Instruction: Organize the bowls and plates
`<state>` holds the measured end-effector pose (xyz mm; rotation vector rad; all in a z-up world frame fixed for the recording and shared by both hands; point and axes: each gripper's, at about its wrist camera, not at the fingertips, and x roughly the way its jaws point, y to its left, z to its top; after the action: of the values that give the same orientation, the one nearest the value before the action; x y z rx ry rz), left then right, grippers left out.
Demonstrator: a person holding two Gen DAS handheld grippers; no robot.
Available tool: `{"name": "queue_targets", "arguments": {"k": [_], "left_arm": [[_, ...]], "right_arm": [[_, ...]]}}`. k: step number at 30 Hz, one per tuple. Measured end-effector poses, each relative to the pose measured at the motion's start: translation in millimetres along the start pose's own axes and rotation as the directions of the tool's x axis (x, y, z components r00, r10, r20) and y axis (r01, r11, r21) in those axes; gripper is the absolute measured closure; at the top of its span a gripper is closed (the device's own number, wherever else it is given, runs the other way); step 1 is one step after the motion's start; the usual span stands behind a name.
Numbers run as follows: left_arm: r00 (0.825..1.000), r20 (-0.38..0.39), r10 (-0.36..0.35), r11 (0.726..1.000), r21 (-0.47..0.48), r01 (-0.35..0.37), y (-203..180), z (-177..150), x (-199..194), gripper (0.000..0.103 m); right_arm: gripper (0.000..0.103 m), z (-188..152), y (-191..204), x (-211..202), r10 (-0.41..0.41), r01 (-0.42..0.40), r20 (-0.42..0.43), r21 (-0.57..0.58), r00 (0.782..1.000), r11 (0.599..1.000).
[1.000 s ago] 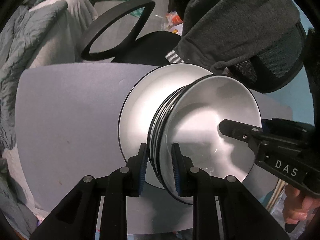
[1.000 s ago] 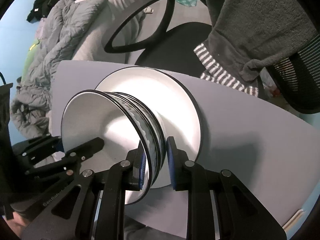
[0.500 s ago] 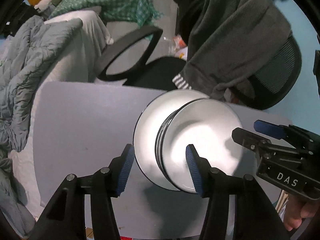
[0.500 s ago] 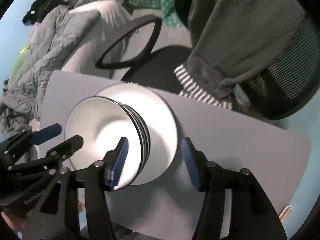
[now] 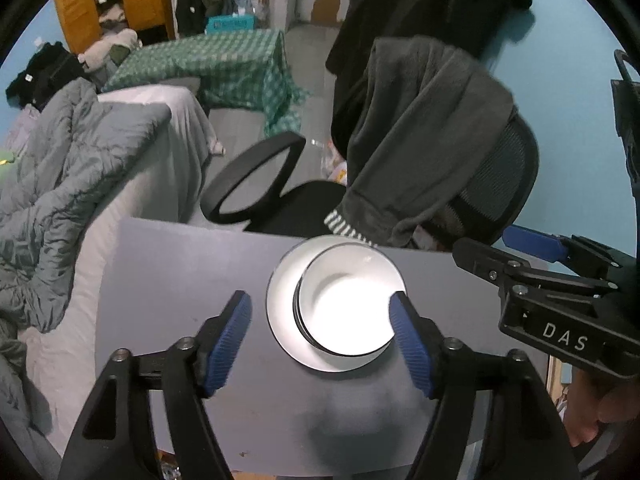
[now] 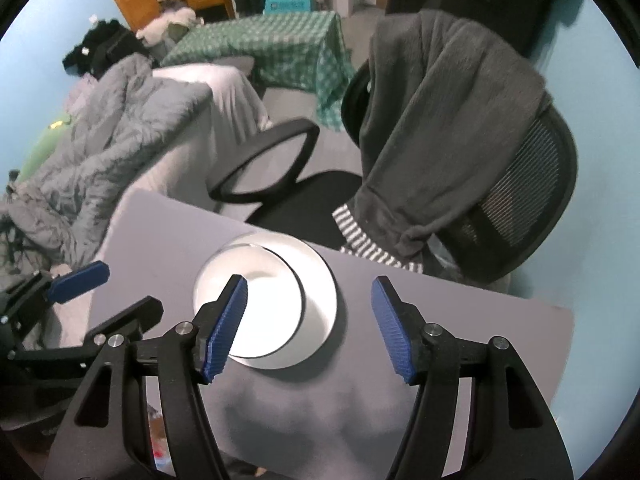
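Observation:
A stack of white, dark-rimmed bowls (image 5: 348, 304) (image 6: 256, 300) rests on a wide white plate (image 5: 280, 312) (image 6: 320, 292) on the grey table (image 5: 180, 280) (image 6: 440, 320). My left gripper (image 5: 320, 300) hangs well above the stack, its jaws opening wide, blue pads touching nothing. The right gripper (image 6: 309, 284) also hovers high over the bowls, jaws opening, nothing gripped. Each gripper shows in the other's view: the right gripper (image 5: 482, 240) at the right edge, the left gripper (image 6: 132, 286) at the left edge.
A black office chair (image 5: 256, 192) (image 6: 520, 168) draped with a grey garment (image 5: 420, 140) stands just behind the table's far edge. A bed with a grey quilt (image 5: 60, 184) borders the left side. A hand (image 5: 600, 412) holds the right gripper.
Both grippers were shut on the bowl stack's rim a second ago. They have let go, opened wide and risen, so the bowls and plate look smaller and lie flat below.

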<state>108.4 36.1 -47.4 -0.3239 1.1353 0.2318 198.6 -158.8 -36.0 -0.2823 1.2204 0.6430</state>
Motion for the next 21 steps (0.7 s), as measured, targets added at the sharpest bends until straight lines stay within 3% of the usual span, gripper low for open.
{"name": "queue_targets", "arguments": {"k": [11, 21], "left_arm": [[0.988, 0.153, 0.016, 0.999, 0.033, -0.021, 4.8, -0.7, -78.1, 0.023], [0.981, 0.193, 0.012, 0.995, 0.094, -0.031, -0.9, -4.9, -108.3, 0.022]], "right_arm": [[0.039, -4.9, 10.7, -57.8, -0.040, 0.037, 0.109, 0.026, 0.993, 0.999], [0.039, -18.6, 13.1, -101.0, -0.087, 0.066, 0.187, 0.112, 0.979, 0.992]]}}
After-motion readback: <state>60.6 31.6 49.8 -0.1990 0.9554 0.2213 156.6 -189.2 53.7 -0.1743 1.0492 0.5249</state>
